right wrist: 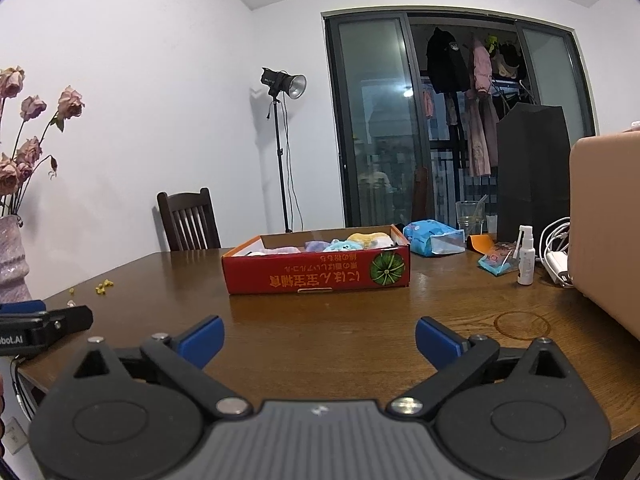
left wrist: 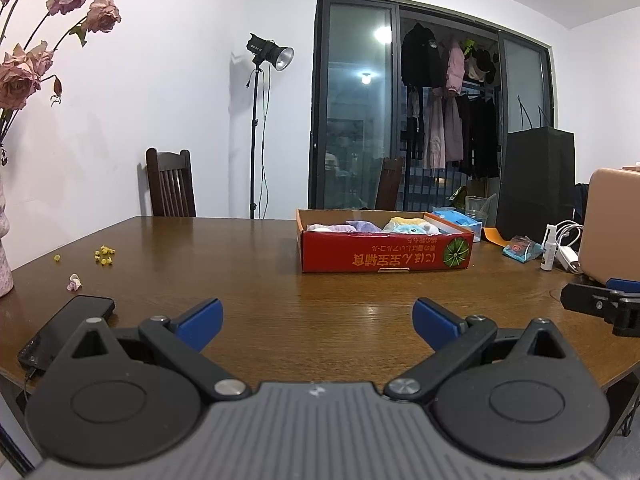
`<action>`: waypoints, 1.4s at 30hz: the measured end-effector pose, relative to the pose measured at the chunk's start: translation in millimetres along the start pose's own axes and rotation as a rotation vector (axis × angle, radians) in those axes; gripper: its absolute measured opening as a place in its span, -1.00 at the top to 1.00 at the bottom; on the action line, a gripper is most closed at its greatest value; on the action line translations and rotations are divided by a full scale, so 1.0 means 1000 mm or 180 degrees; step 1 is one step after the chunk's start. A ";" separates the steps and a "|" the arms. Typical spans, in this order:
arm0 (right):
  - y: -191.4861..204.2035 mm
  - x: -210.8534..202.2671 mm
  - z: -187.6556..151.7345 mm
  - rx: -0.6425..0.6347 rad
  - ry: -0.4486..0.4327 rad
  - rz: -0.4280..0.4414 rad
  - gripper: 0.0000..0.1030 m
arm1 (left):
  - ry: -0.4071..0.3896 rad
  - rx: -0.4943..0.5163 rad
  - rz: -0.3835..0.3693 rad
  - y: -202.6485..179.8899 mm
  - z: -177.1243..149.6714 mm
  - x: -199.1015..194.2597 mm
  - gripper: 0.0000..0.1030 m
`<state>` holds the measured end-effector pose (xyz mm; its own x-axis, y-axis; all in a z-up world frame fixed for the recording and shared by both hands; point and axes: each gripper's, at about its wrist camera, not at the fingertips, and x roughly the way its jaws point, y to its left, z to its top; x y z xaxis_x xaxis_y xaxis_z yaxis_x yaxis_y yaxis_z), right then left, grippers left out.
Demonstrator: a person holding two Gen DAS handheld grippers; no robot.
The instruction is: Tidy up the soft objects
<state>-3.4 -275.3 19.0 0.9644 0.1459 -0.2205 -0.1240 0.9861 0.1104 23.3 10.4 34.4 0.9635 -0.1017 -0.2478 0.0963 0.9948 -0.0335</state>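
Note:
A red cardboard box (left wrist: 384, 258) stands on the wooden table (left wrist: 280, 280); it also shows in the right wrist view (right wrist: 316, 278). Inside lie several soft toys (left wrist: 404, 226), purple, blue, yellow and white, also seen in the right wrist view (right wrist: 344, 245). My left gripper (left wrist: 318, 320) is open and empty, low over the table's near edge, well short of the box. My right gripper (right wrist: 320, 340) is open and empty, likewise near the front edge. The right gripper shows at the right of the left wrist view (left wrist: 600, 304); the left gripper's side shows at the left of the right wrist view (right wrist: 44, 326).
A phone (left wrist: 64, 330) lies front left beside a pink vase (right wrist: 12, 260) of dried roses. Yellow petals (left wrist: 105, 255) lie on the table's left. A tan case (right wrist: 608, 232), spray bottle (right wrist: 526, 256), cables, tissue pack (right wrist: 434, 238), glass (right wrist: 469, 214) and black bag (right wrist: 532, 172) crowd the right. A chair (right wrist: 188, 220) stands behind.

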 end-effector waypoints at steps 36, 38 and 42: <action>0.001 -0.002 -0.004 -0.0110 -0.0016 -0.0006 -1.00 | 0.0008 -0.0001 0.0011 0.002 -0.001 0.001 -1.00; 0.002 -0.002 -0.005 -0.0116 -0.0014 0.0001 -1.00 | 0.0002 0.0003 0.0009 0.002 -0.001 0.001 -1.00; 0.002 -0.002 -0.005 -0.0120 -0.0016 -0.0005 -1.00 | -0.0011 0.0011 0.0023 0.001 -0.002 0.000 -1.00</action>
<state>-6.9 -273.7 14.6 0.9657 0.1440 -0.2159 -0.1310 0.9887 0.0734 22.6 11.7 33.0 0.9650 -0.0946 -0.2448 0.0904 0.9955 -0.0283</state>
